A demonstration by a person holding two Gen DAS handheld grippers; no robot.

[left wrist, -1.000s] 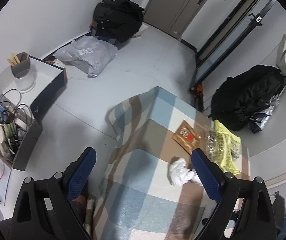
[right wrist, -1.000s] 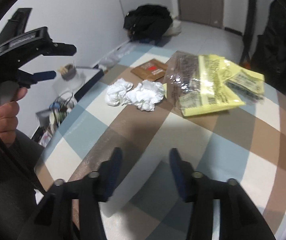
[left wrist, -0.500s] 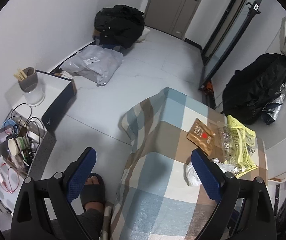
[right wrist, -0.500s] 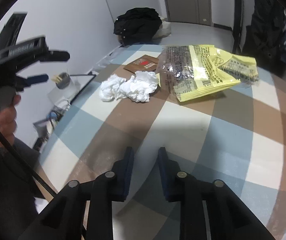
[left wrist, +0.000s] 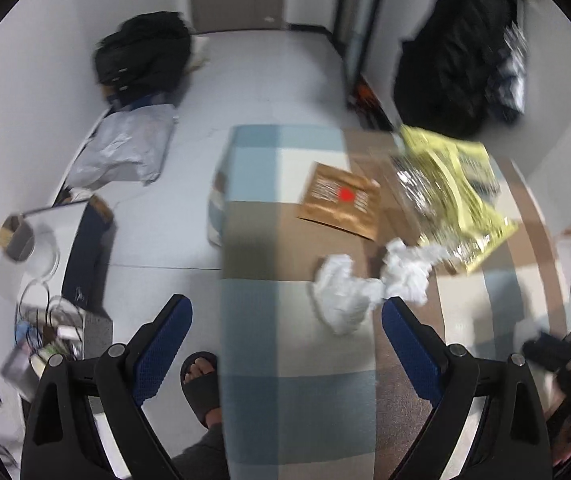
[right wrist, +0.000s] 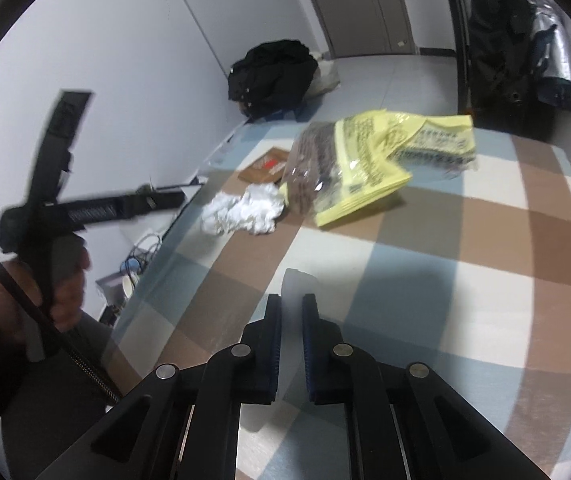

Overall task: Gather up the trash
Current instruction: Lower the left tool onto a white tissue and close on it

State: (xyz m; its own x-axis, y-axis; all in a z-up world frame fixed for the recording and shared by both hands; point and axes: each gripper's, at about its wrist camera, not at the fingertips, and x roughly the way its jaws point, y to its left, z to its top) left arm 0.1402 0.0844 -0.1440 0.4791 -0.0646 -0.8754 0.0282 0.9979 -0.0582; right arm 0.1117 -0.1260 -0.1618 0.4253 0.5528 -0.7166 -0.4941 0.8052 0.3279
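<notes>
Tissues [left wrist: 345, 296] ahead of left gripper [left wrist: 285, 344] — jaws wide for grabbing; right gripper [right wrist: 290, 312] pinches a translucent scrap [right wrist: 297, 282].

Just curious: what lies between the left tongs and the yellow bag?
Crumpled white tissues on the checked tablecloth, seen in the left wrist view.

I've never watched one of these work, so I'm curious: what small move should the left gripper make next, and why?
Probably shift the left gripper sideways over the nearer crumpled tissue and lower it. Its jaws stand open and empty, the tissue lies loose just beside one finger, and the right gripper is shut, seemingly on a thin pale scrap.
</notes>
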